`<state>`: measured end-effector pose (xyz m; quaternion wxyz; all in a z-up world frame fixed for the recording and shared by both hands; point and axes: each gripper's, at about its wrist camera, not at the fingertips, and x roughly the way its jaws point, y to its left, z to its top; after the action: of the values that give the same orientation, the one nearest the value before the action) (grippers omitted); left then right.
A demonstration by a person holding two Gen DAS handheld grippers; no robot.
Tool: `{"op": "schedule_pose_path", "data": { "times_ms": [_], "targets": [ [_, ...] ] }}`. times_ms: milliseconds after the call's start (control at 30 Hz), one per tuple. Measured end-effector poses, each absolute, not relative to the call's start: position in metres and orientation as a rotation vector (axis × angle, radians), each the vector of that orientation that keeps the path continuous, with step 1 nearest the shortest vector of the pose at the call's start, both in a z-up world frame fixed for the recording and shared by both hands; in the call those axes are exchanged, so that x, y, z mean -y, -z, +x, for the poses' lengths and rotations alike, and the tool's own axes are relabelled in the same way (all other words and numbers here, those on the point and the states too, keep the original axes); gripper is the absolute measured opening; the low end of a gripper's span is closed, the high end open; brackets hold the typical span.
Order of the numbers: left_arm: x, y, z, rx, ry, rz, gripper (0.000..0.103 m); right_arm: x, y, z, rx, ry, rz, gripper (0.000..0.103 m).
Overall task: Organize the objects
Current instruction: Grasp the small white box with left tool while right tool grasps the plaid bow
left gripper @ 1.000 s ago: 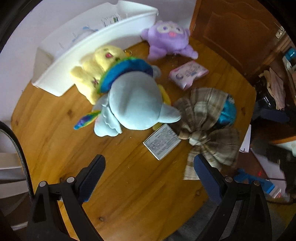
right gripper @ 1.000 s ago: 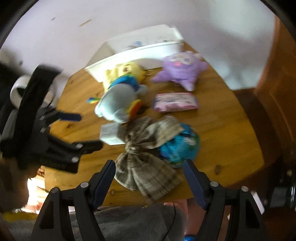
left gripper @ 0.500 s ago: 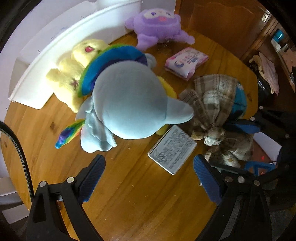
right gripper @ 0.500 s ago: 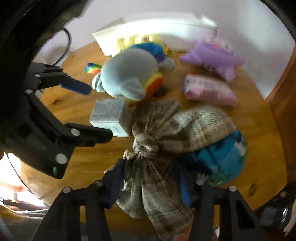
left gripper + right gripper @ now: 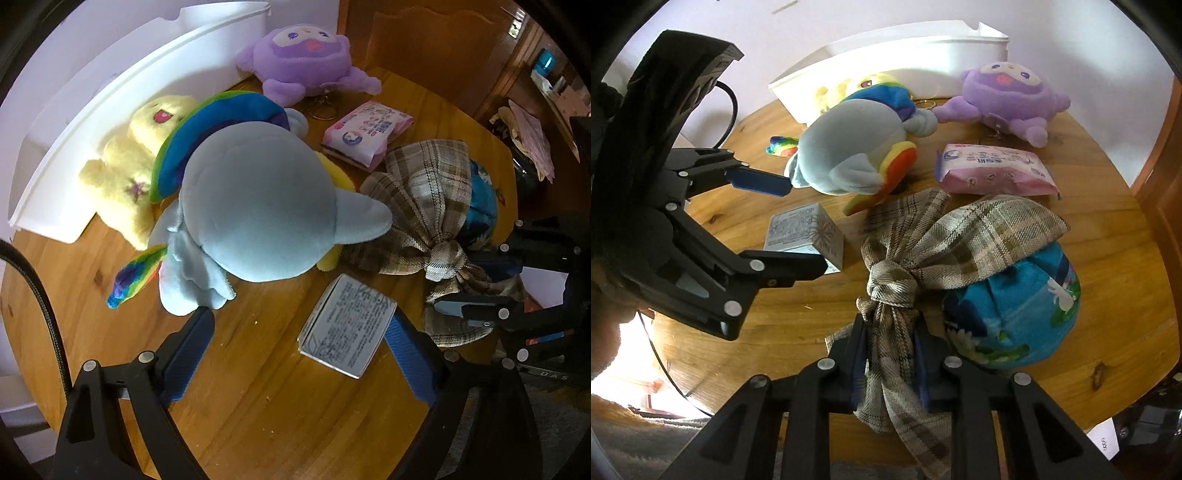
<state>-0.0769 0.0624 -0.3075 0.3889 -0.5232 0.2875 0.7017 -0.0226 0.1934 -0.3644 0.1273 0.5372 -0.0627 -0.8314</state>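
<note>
My right gripper [image 5: 890,354] is shut on the tail of a plaid cloth bow [image 5: 960,236], just below its knot. The bow lies over a blue fabric bundle [image 5: 1015,314]. My left gripper [image 5: 299,317] points down at the round wooden table [image 5: 258,406]. Its jaws are closing. A small grey box [image 5: 347,325] lies between them, close to the right-hand finger, and the pads do not press on it. A light-blue plush [image 5: 258,206] lies just beyond the left finger.
A white bin [image 5: 110,96] stands at the table's far edge by the wall. A yellow plush [image 5: 125,173] leans against it, with a purple plush [image 5: 303,59] and a pink tissue pack [image 5: 364,129] nearby. A brown wooden door [image 5: 424,48] stands behind.
Both grippers came down toward the table. The right one closed on the plaid bow's tail. The left one settled around the grey box and its jaws narrowed slightly.
</note>
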Motion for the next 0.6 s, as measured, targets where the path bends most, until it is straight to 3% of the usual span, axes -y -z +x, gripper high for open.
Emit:
{"op": "schedule_pose_path", "data": {
  "times_ms": [67, 167, 300, 600],
  "targets": [
    [-0.064, 0.309, -0.079, -0.738, -1.768, -1.325, 0.085, -0.195, 0.366, -0.025, 0.198, 2.418, 1.563, 0.023],
    [-0.067, 0.315, -0.079, -0.747, -1.717, -1.343, 0.051, -0.198, 0.368, -0.028, 0.216, 2.415, 1.566, 0.023],
    [-0.064, 0.313, -0.079, -0.756, -1.730, -1.315, 0.035, -0.200, 0.370, -0.033, 0.242, 2.408, 1.570, 0.021],
    [-0.040, 0.285, -0.081, -0.597, -1.795, -1.345, 0.035, -0.208, 0.340, -0.044, 0.392, 2.342, 1.551, 0.019]
  ]
}}
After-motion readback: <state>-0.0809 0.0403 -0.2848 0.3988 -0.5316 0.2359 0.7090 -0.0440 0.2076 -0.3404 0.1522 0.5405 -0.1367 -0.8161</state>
